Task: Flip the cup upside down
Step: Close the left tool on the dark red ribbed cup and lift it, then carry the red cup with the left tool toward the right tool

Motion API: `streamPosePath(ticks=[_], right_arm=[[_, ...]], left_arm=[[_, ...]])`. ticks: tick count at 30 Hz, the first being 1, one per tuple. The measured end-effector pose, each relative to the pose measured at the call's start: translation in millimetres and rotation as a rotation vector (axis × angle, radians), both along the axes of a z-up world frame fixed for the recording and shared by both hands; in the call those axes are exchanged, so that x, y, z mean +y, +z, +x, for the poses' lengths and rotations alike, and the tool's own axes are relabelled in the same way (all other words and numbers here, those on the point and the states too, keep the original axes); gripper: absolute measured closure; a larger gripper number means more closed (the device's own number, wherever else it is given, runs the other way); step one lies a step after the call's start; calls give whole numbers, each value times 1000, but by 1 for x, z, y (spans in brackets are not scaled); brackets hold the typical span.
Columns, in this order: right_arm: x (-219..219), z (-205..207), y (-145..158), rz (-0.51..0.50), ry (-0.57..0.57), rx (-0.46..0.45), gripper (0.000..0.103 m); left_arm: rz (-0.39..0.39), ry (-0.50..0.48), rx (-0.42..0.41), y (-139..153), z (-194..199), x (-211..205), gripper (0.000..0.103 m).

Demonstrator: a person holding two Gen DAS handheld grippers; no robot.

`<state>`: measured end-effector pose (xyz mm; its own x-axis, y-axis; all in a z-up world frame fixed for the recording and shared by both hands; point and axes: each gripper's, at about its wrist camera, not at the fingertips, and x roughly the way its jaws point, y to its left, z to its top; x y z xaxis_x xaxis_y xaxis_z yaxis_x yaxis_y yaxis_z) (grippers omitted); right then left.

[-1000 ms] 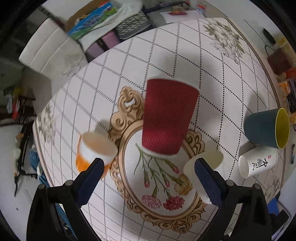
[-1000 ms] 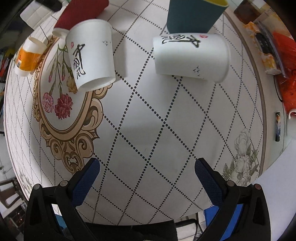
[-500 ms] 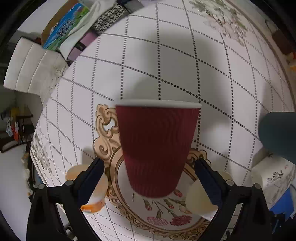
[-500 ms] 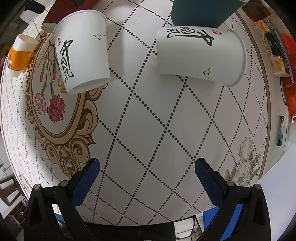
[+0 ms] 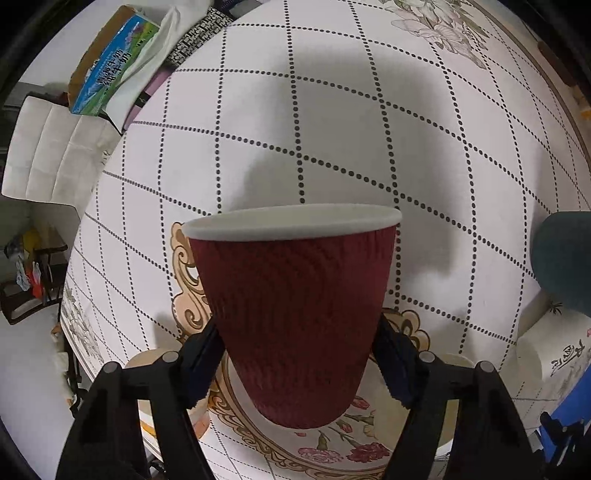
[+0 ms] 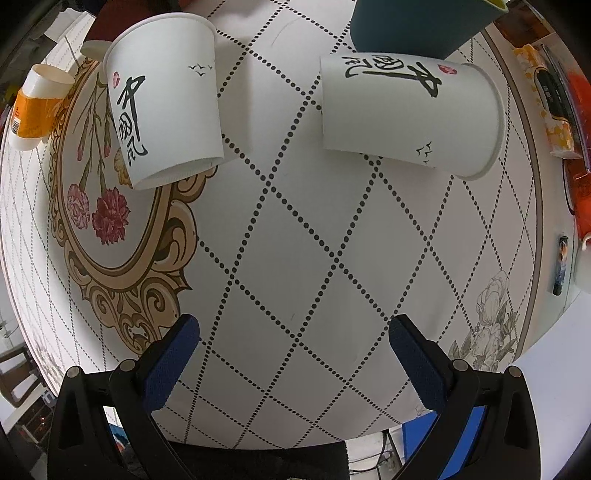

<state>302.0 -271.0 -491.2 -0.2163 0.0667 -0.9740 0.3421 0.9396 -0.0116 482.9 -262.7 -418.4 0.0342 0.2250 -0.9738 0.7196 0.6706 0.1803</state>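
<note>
A dark red ribbed paper cup (image 5: pixel 295 314) with a white rim fills the middle of the left wrist view, rim away from the camera. My left gripper (image 5: pixel 297 354) is shut on it, one pad on each side of its lower body. In the right wrist view only a corner of the red cup (image 6: pixel 107 22) shows at the top left. My right gripper (image 6: pixel 293 354) is open and empty above the patterned tablecloth (image 6: pixel 295 240).
Two white paper cups with black calligraphy lie on the table, one (image 6: pixel 166 99) on the floral medallion, one (image 6: pixel 406 110) to the right. A teal cup (image 6: pixel 413 26) lies behind. An orange-and-white cup (image 6: pixel 35 103) is at far left. Clutter lines the right edge.
My left gripper has closed in on the red cup and shut on it; the cup now fills more of the view. My right gripper has moved slightly closer to the white cups.
</note>
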Motion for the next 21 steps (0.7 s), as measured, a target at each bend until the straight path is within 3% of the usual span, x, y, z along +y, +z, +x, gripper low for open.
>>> streamPosePath(ticks=[7, 21], right_arm=[[7, -9, 5, -3, -9, -6, 0], [9, -34, 42, -3, -6, -71, 0]], left_arm=[[-22, 22, -32, 16, 4, 7, 31], [-125, 119, -68, 102, -46, 40, 31]])
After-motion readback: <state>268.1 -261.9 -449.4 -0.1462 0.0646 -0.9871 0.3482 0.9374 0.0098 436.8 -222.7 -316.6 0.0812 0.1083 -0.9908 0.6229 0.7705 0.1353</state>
